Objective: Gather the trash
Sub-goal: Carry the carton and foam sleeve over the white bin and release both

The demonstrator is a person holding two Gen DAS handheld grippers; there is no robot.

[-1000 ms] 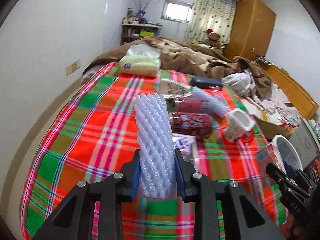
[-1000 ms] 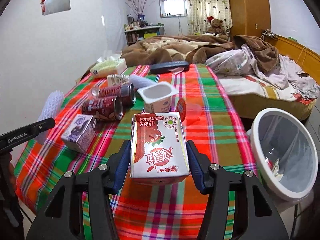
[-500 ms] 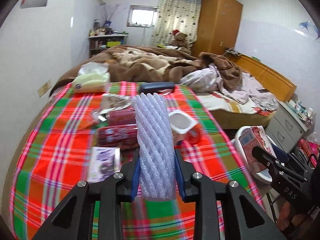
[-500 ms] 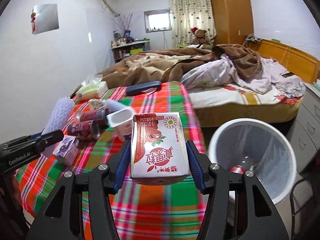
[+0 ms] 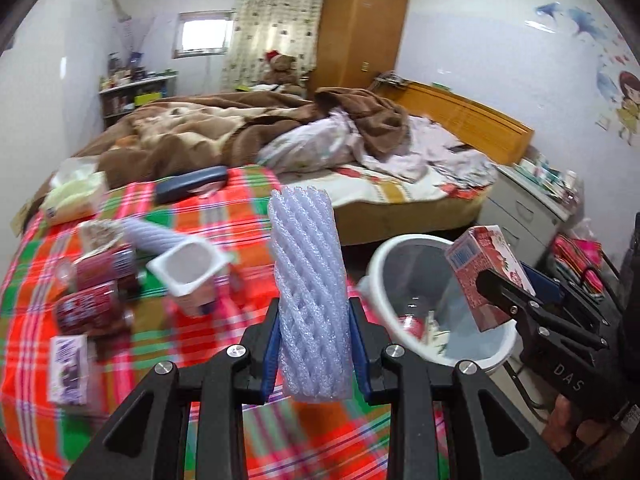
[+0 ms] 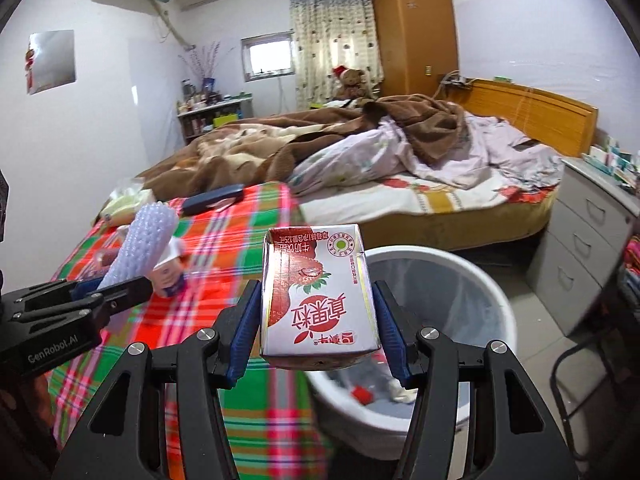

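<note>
Step in hand, by judgement: carrying two picked items to the bin; neither is released yet.

The right gripper point(image 6: 318, 328) is clamped on a carton point(image 6: 318, 300), a squat rectangular box of glossy printed card, red and white, held upside down. In the right view it sits just above the near rim of the bin point(image 6: 460, 264), at 12 o'clock from the gripper. The next move calls for a short advance over the opening, then opening the jaws.

The left gripper point(image 5: 314, 346) grips a foam net point(image 5: 308, 300), a pale lilac sleeve of soft ribbed mesh, standing upright between the blue pads. It is above the surface point(image 5: 208, 216), with the bin point(image 5: 384, 264) at 2 o'clock. It needs a swing right before release.

The bin is round, white plastic with a clear liner; some trash lies inside.

Farther out at 10 o'clock on the plaid-clothed surface lie a white plastic cup point(image 5: 192, 272) and dark red cans point(image 5: 88, 304), cylindrical and on their sides.
</note>
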